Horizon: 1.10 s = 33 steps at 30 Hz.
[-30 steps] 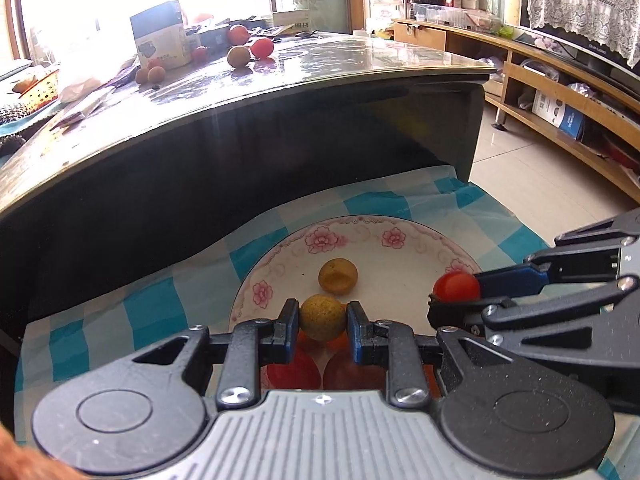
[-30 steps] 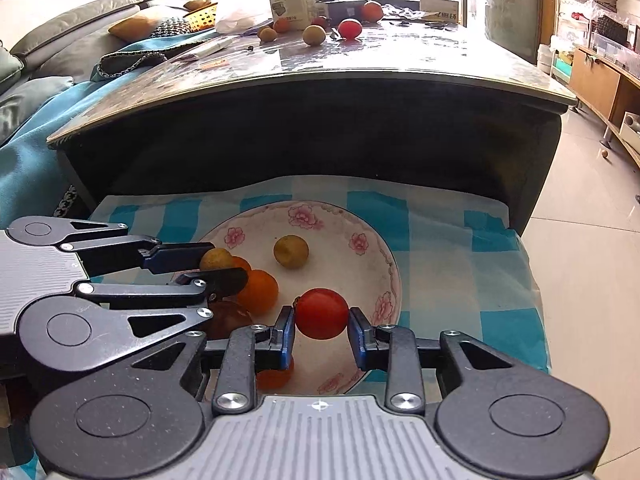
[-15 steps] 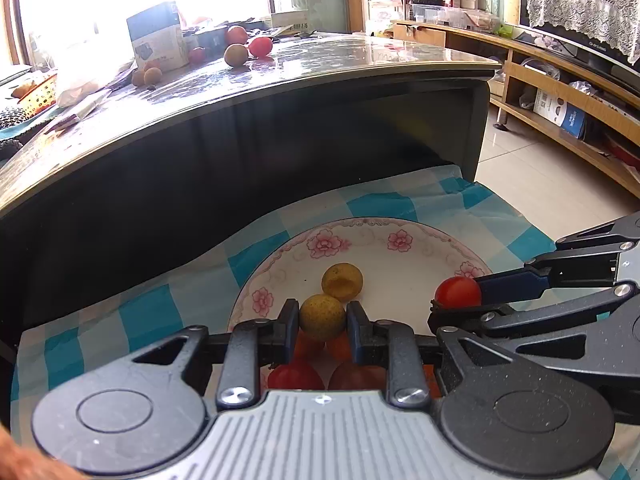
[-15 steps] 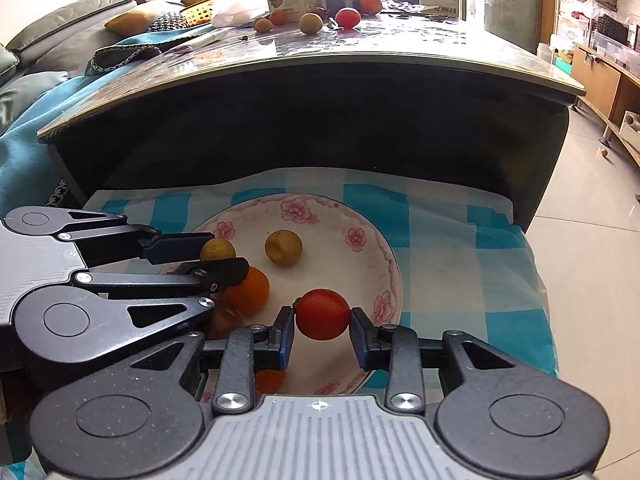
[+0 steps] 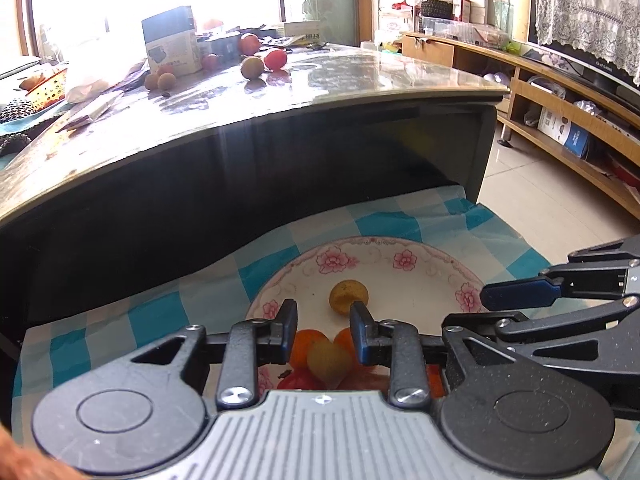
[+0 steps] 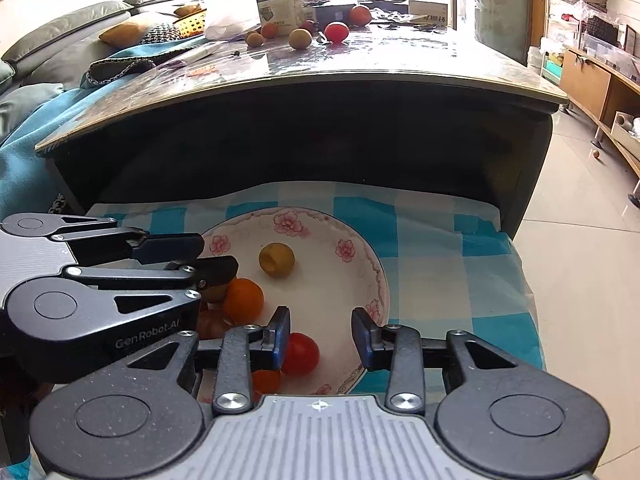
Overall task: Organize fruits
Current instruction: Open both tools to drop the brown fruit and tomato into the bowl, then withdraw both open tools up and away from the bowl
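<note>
We take the flowered plate (image 5: pixel 362 254) as our landmark; it sits on a blue-and-white checked cloth (image 5: pixel 152 312) on the low shelf under the dark table (image 5: pixel 360 76).

Our left gripper (image 5: pixel 324 330) hangs over the near part of the plate. Its jaws have just been opening, and they now stand apart with clear gaps on both sides. The tan longan (image 5: pixel 326 362) lies below and between the fingers, free of both pads, resting on the heap at the plate's near edge, against two oranges (image 5: pixel 306 342). A second yellowish fruit (image 5: pixel 348 297) sits alone near the middle of the plate, just past the right fingertip.

Our right gripper (image 6: pixel 322 338) hovers over the plate's near right rim (image 6: pixel 378 280). Its jaws have also just been opening and stand well apart. The red tomato (image 6: pixel 300 354) lies in the plate just beside the left finger (image 6: pixel 278 338); we cannot tell whether it still touches that pad, and it is well clear of the right one. An orange (image 6: pixel 244 300) lies toward the plate's left side, half under the left gripper's fingers as seen from the right wrist.

Beyond the plate, more fruit (image 6: pixel 300 38) lies scattered on the tabletop beside a carton (image 6: pixel 278 4).
</note>
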Motion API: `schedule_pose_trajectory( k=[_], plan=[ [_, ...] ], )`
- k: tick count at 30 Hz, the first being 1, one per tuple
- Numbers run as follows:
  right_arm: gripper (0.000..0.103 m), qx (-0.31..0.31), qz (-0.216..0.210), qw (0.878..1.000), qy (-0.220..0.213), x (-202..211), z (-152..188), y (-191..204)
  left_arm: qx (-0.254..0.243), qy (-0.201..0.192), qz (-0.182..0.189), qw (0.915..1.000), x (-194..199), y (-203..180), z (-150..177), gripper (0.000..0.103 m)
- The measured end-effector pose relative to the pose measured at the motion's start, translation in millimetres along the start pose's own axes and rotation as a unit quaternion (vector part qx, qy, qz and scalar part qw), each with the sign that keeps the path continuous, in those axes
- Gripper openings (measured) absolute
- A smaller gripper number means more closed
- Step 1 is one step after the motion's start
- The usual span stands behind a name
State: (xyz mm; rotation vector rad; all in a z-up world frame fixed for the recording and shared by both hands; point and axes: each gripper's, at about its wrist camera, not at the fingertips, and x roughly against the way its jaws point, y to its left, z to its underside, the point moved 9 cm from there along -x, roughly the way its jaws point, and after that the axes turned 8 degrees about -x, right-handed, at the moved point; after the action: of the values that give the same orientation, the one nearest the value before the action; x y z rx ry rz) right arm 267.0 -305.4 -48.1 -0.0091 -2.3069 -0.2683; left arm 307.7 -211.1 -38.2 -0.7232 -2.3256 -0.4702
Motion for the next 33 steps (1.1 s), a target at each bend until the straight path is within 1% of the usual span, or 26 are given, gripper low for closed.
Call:
schedule_pose_trajectory(
  k=[8,12,15,20,24,25,27,29,33],
  plan=[
    [0.032,-0.012,0.003,1.000,-0.011,20,-1,-1,0.026,-0.016,-0.012,0.9994,26,15,-11,0.042],
    [0.035,-0.019,0.004,1.000,-0.014,34,2,0,0.023,-0.018,-0.018,0.9994,43,14,-11,0.046],
    [0.035,-0.029,0.002,0.999,-0.017,45,7,1,0.018,-0.015,-0.021,0.9995,57,9,-7,0.048],
    [0.036,-0.046,-0.001,0.999,-0.021,62,17,4,0.032,-0.007,-0.018,0.9993,77,0,9,0.053],
    [0.037,-0.049,0.003,0.999,-0.021,73,30,7,0.030,0.003,-0.035,0.9989,89,-6,27,0.064],
    [0.038,-0.052,0.005,0.998,-0.021,76,33,7,0.031,0.005,-0.039,0.9988,91,-7,31,0.068],
    [0.041,-0.056,0.007,0.998,-0.020,81,39,7,0.037,0.009,-0.045,0.9983,96,-8,40,0.073],
    [0.041,-0.056,0.010,0.998,-0.020,85,44,9,0.041,0.012,-0.051,0.9978,101,-8,49,0.074],
    [0.041,-0.061,0.005,0.998,-0.017,90,54,15,0.048,0.016,-0.068,0.9964,108,-7,63,0.083]
  ],
)
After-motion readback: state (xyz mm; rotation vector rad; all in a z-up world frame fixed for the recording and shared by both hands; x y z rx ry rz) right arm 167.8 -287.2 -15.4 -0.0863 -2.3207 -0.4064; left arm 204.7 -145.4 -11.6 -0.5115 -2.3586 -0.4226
